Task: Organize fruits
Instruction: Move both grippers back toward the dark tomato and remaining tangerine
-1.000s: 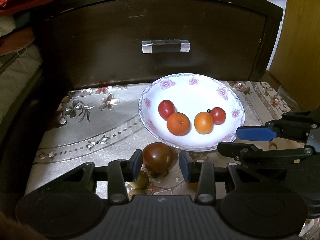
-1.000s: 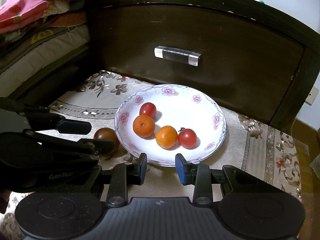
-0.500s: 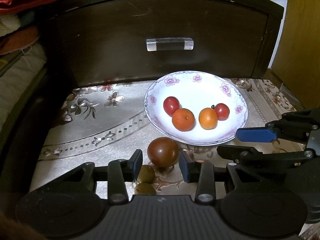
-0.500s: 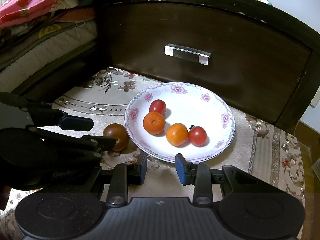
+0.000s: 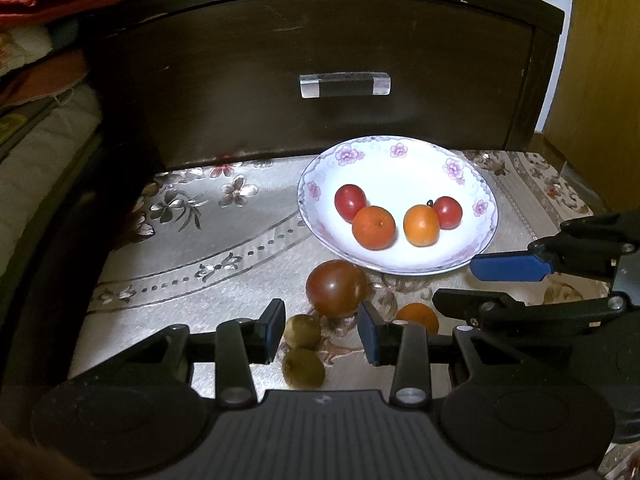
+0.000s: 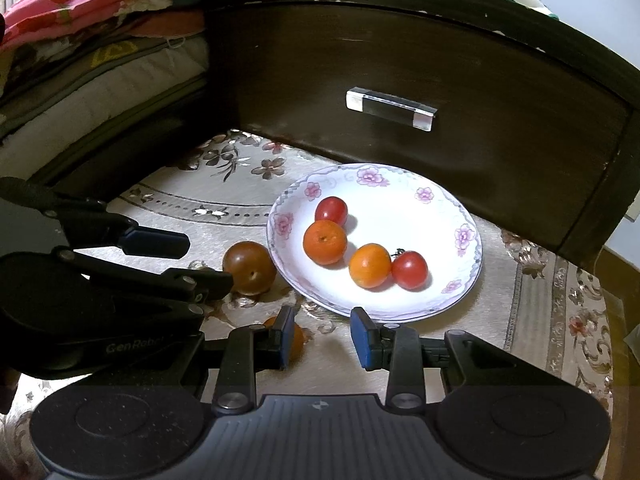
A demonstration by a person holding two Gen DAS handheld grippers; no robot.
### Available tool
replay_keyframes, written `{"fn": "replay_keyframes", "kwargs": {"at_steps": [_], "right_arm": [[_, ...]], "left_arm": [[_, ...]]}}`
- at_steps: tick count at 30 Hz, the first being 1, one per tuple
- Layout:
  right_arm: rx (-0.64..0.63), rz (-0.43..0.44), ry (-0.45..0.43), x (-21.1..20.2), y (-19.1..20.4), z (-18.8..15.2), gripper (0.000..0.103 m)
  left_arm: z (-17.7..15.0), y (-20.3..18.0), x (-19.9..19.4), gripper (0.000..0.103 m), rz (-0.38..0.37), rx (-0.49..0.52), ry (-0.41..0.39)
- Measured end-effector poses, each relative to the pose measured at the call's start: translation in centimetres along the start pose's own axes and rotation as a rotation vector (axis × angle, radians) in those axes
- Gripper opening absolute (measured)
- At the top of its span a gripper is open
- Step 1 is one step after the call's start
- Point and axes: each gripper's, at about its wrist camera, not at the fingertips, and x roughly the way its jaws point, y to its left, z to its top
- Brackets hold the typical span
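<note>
While four fruits (image 5: 400, 216) sit in the plate (image 5: 476, 188), the dark tomato (image 5: 336, 288) lies on the cloth (image 5: 192, 240) just beside it. The left gripper (image 5: 322, 330) and right gripper (image 6: 322, 336) are both wide apart, holding nothing.

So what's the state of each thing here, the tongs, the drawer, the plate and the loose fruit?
Left tongs: open, empty.
Right tongs: open, empty.
Drawer: shut.
Plate: upright, holding four fruits.
Dark tomato: on the cloth, beside the plate.
Loose orange: on the cloth.
Two green fruits: on the cloth.
</note>
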Motion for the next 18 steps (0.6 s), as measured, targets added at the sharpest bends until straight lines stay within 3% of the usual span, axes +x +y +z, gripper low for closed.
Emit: {"fn": "replay_keyframes", "kwargs": {"at_steps": [13, 18], "right_arm": [[-0.033, 0.041, 0.021, 0.0, 1.2, -0.8, 0.033], [-0.046, 0.038, 0.054, 1.0, 1.6, -1.4, 0.033]], "left_arm": [[-2.0, 0.9, -0.6, 0.046, -0.018, 0.018, 0.015], [-2.4, 1.1, -1.2, 0.051, -0.029, 0.041, -0.005]]}}
